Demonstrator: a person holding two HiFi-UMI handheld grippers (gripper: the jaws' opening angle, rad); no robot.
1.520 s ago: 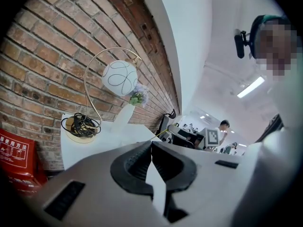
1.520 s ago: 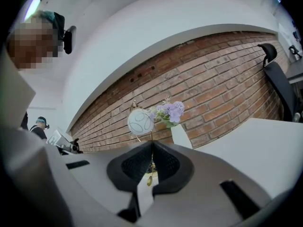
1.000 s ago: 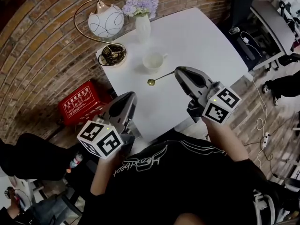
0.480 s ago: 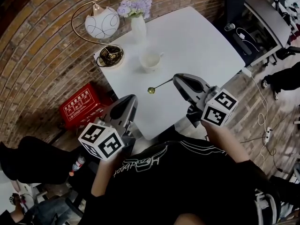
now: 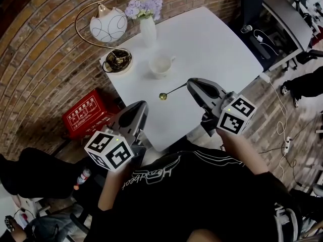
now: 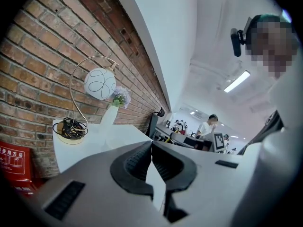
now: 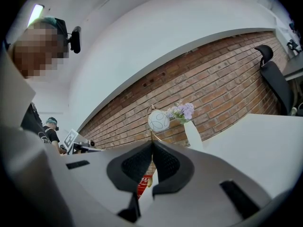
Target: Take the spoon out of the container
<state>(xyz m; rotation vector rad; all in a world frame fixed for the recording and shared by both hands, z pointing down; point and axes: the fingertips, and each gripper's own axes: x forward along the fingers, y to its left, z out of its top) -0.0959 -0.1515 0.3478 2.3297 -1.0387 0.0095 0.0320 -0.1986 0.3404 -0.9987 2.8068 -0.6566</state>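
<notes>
2 forearms reach forward. The left gripper (image 5: 140,106), held lower, has its jaws closed and empty. The right gripper (image 5: 190,83) pinches the spoon (image 5: 171,91) by its handle.

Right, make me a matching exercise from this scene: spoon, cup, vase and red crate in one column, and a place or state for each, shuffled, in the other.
Things
1. spoon
2. cup
3. vase
4. red crate

Places or states
A. down by the brick wall, off the table
B. holds purple flowers
C. handle pinched by the right gripper
D. low and white, with a side handle, on the table

Pairs: 1-C, 2-D, 3-B, 4-A
</notes>
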